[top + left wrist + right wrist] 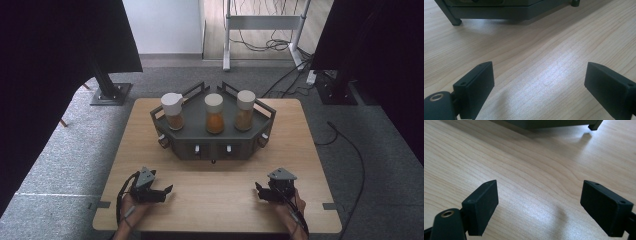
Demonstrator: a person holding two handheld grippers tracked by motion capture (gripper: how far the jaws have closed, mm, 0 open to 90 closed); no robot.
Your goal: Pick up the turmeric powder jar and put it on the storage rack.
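1. We see the left tool [167, 190] low over the desk [215, 200] near its front-left corner, jaws spread with nothing between them.
2. The right tool [258, 189] sits near the front-right corner, jaws likewise spread and empty.
3. The grey rack [215, 142] with three spice jars [215, 114] stands toward the desk's far edge, well apart from both tools.

A wooden bench [220, 200] carries a dark grey angular rack [212, 137] at its far half. Three white-capped jars stand upright in the rack: a left jar [173, 111], a middle jar [214, 113] with orange contents, and a right jar [244, 110]. The left tool [167, 191] rests near the bench's front left, jaws apart and empty. The right tool [258, 190] sits near the front right, likewise empty. Both are well apart from the rack.
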